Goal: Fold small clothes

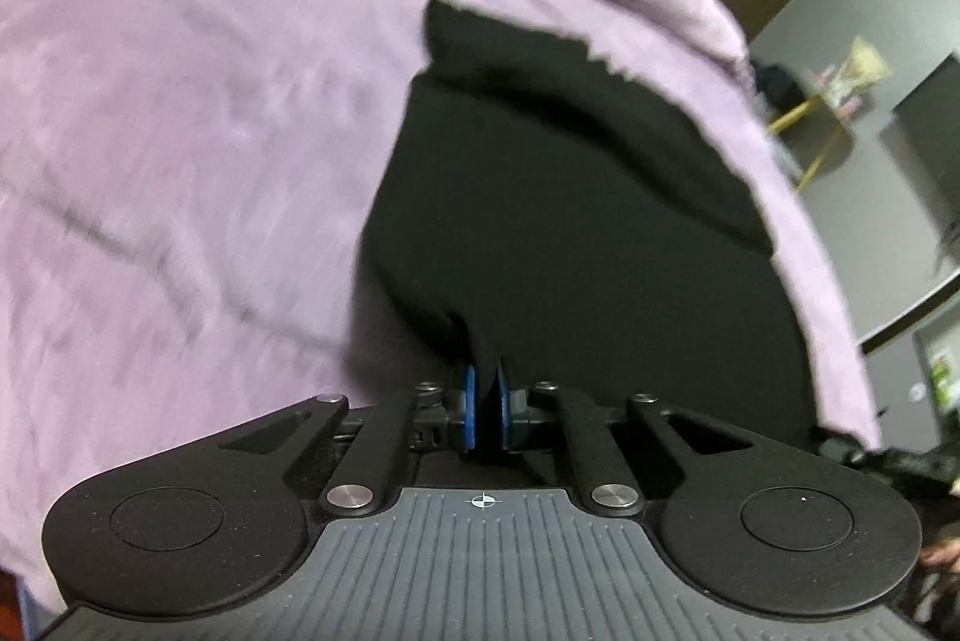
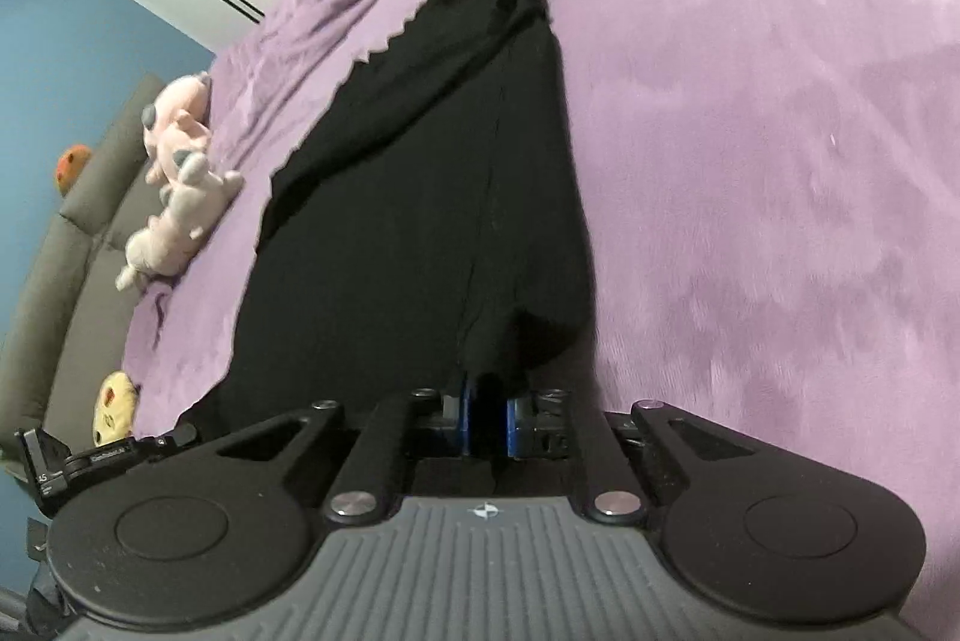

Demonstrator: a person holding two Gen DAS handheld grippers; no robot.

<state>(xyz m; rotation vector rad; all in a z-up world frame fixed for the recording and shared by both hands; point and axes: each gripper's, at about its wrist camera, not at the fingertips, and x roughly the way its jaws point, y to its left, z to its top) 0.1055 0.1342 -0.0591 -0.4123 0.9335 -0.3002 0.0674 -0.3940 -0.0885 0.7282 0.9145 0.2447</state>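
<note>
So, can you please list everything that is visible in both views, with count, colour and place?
garment: one, black, on the blanket, near edge pinched by both grippers
blanket: one, purple, covering the bed
plush toys: at least two, pink and pale, at the blanket edge by the headboard
headboard: one, grey, against the blue wall
round plushies: two, orange and yellow, on the headboard
left gripper: black with blue pads, shut on garment
right gripper: same, shut on garment
</note>
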